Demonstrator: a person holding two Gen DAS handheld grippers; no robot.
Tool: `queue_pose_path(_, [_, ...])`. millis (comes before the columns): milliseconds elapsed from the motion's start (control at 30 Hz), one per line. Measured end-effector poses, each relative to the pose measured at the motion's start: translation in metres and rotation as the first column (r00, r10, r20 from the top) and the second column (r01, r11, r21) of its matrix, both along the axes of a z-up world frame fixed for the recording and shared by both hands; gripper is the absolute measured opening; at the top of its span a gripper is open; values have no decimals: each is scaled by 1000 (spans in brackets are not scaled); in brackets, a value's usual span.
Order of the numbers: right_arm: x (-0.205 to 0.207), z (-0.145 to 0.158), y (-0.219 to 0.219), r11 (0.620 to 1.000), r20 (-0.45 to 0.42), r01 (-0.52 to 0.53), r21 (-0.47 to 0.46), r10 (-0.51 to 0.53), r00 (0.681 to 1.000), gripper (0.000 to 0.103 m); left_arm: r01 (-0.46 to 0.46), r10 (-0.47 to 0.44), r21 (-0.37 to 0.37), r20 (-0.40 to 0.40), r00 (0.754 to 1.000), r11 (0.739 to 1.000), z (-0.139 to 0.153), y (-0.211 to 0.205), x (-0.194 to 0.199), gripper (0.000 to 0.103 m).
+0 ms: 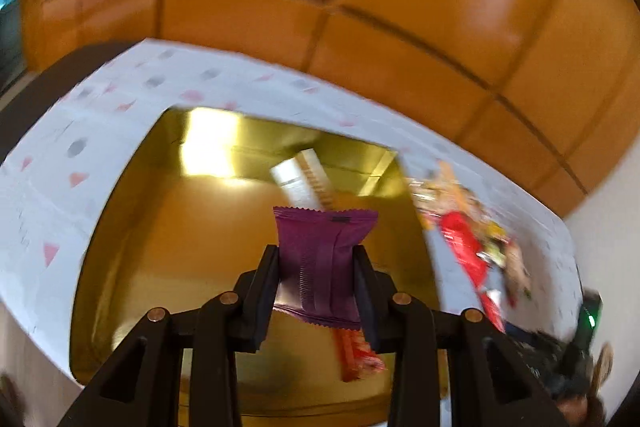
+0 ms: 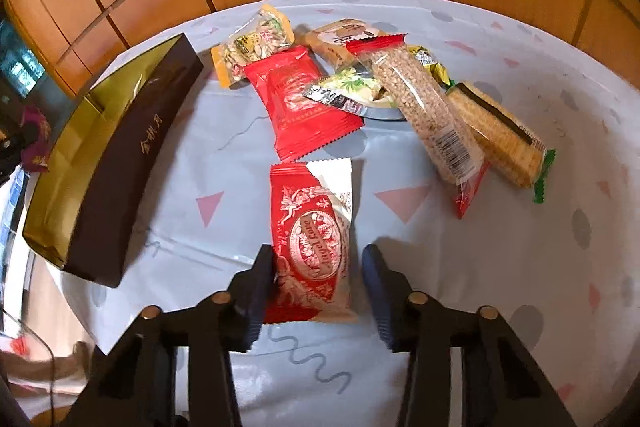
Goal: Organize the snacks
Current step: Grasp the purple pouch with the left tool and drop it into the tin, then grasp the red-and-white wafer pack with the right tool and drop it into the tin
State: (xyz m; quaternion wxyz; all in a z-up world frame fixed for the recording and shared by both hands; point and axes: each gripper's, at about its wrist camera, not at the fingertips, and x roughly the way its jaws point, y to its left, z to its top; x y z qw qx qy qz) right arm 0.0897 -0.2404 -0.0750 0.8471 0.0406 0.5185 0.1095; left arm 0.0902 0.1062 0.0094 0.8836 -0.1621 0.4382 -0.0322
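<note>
Warm indoor light. Left wrist view: heavy motion blur, esp. at the snack pile on the right; bright glare on the gold box wall. Right wrist view: sharp, w/ soft shadows under the snacks on the table. Both: fisheye bending, dark corners.

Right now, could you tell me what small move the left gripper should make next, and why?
Probably lower slightly and open: the left gripper is shut on the purple foil snack packet over the gold-lined open box, where two snacks already lie.
</note>
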Motion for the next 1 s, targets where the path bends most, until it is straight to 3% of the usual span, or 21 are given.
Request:
queue_pose_path(200, [0,-2,-2,1000,9,-6,2,6,1000,39,-12,8,-144,-29,1000,990,-8,-1,30,36])
queue_pose_path(400, [-4,0,-5,1000,14,-15,9,15,1000,39,23,-29,-154,-34,999,988,-12,-30,72,38])
queue_pose_path(500, [-4,0,-5,1000,15,-14,15,14,1000,39,61,-70,-143,-57,996,988,-20,-45,94,49])
queue_pose_path(633, [-4,0,-6,1000,19,-14,23,14,1000,39,41,-54,-149,-84,995,988,-25,-48,97,53])
queue_pose_path(767, [-6,0,-7,1000,24,-14,28,13,1000,39,6,-14,-93,-83,996,996,-23,-42,81,54])
queue_pose_path(1000, [-6,0,-4,1000,33,-10,6,10,999,37,-25,29,82,-51,998,996,-20,-39,30,54])
